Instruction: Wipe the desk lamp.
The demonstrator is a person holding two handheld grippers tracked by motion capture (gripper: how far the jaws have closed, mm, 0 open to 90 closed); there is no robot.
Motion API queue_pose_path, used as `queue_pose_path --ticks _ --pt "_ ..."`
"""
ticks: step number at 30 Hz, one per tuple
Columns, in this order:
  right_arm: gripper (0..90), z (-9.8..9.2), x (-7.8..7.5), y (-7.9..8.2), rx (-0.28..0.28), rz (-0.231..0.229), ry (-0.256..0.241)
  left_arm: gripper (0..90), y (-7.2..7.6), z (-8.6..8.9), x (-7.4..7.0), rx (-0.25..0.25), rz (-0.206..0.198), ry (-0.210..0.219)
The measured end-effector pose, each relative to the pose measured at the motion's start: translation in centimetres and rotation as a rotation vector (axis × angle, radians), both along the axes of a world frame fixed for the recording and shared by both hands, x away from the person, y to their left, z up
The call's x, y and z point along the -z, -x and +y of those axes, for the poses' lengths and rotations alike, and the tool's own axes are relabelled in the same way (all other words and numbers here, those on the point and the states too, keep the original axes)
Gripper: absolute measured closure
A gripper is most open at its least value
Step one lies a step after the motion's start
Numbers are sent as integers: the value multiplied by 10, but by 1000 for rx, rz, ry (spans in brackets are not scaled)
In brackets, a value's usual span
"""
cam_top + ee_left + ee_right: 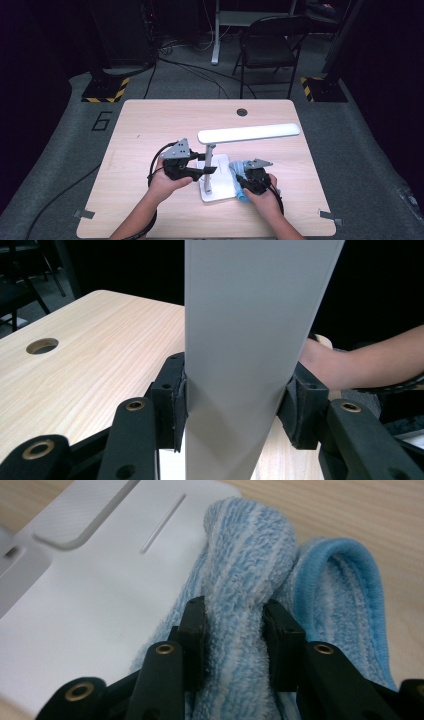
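Cloth pinched in right claw (left claw clamps lamp post).

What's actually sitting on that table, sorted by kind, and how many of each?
Desk lamp, white, post clamped by the left hand-held gripper: 1
Cloth, blue and white, pinched by the right hand-held gripper at the lamp's base: 1
Hand-held grippers, black: 2
Total: 4
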State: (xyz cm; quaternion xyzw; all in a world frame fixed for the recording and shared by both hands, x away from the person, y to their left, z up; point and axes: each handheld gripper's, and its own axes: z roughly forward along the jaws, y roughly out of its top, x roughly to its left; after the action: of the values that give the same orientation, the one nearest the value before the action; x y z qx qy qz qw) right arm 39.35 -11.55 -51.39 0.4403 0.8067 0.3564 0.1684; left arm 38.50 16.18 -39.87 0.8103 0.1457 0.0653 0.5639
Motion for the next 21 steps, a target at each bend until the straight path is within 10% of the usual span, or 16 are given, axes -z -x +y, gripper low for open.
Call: queue_pose_path --ticks 13,21 --pt "626 19 1 -68 52 -22 0 520 0 1 0 3 -6 -1" --pt "664 22 0 -67 54 -15 7 520 0 1 0 -4 -4 -4"
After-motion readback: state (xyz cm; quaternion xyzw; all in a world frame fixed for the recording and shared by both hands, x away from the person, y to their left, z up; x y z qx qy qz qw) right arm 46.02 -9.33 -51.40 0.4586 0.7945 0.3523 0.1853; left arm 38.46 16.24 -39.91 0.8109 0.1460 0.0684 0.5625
